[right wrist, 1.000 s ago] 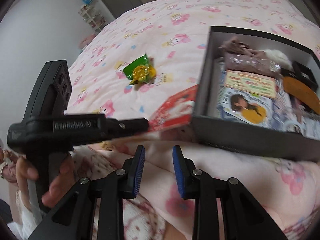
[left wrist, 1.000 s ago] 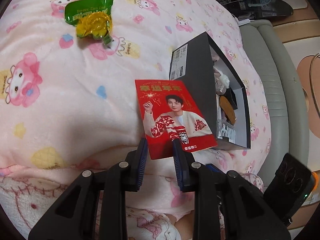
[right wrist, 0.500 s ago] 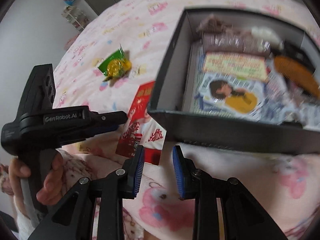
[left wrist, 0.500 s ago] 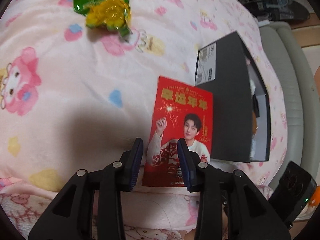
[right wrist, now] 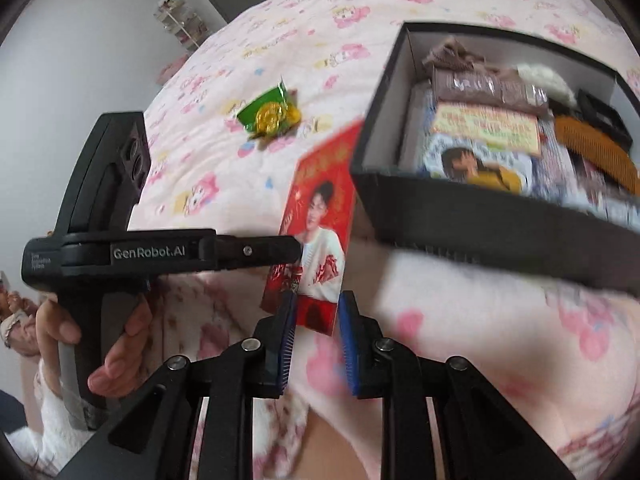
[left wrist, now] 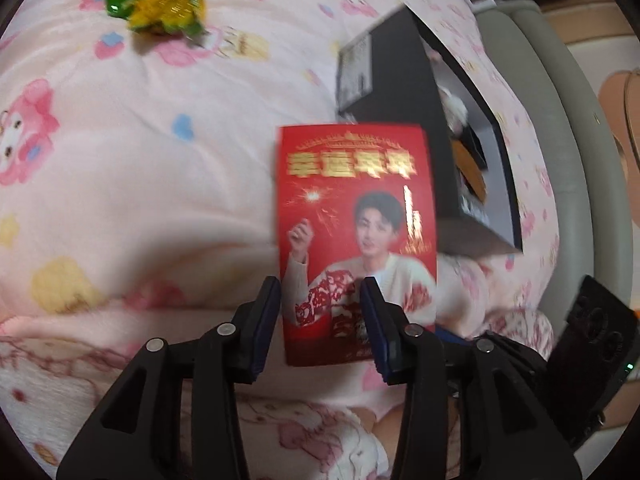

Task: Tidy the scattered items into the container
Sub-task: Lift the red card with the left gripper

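– Over the near edge of the pink blanket (left wrist: 140, 160), what did the left wrist view give you?

– The left gripper (left wrist: 320, 284) pointed down at the red envelope (left wrist: 352, 220), which lay face up with its top corner just beside the black box (left wrist: 404, 92). The envelope's lower left part showed between the fingers; its right side ran on past the right finger. The jaws had just been opening and stood released, with no pinch on the paper.

– And the other loose item?

– A green sweet packet (left wrist: 160, 4) with gold coins lay well apart, toward the far left of the blanket.

– What about the right wrist view?

– The right gripper (right wrist: 318, 296) hovered at the envelope's bottom edge, which showed in the gap beyond its tips. Its jaws had just been closing, but the pads still stood apart, and I saw no clamp on the envelope. The left gripper came in from the left, held by a hand (right wrist: 72, 332), with its tip at the envelope's left side.

– And the box?

– It was blurred, at the envelope's right. Its near wall overlapped the envelope's top corner. Inside lay picture cards, a brown comb (right wrist: 596, 152) and wrapped things.
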